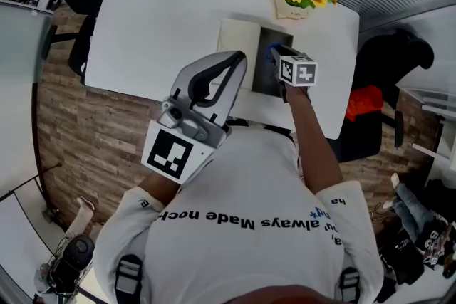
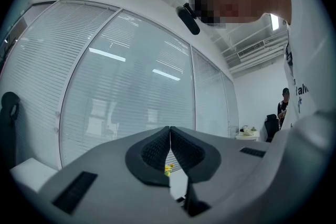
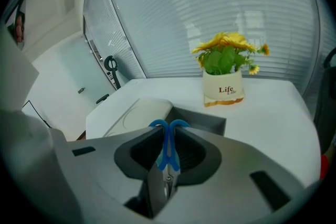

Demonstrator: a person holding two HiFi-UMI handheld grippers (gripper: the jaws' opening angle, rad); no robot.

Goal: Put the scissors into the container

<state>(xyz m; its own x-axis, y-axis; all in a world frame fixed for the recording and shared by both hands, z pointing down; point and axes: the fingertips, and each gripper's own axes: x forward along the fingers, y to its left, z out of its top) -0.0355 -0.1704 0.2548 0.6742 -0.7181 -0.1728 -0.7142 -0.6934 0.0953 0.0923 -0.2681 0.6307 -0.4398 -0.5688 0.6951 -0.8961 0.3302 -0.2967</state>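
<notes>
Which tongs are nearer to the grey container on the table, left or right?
Right. The right tongs, shut on the blue scissors, hover at the container's near edge. The left tongs, shut and empty, are held high near the person's chest, farther from it.

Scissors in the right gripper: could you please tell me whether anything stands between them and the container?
Nothing visible does. The right gripper is shut on the scissors; the open container lies just ahead, its pale lid aside, the flower pot beyond it.
</notes>
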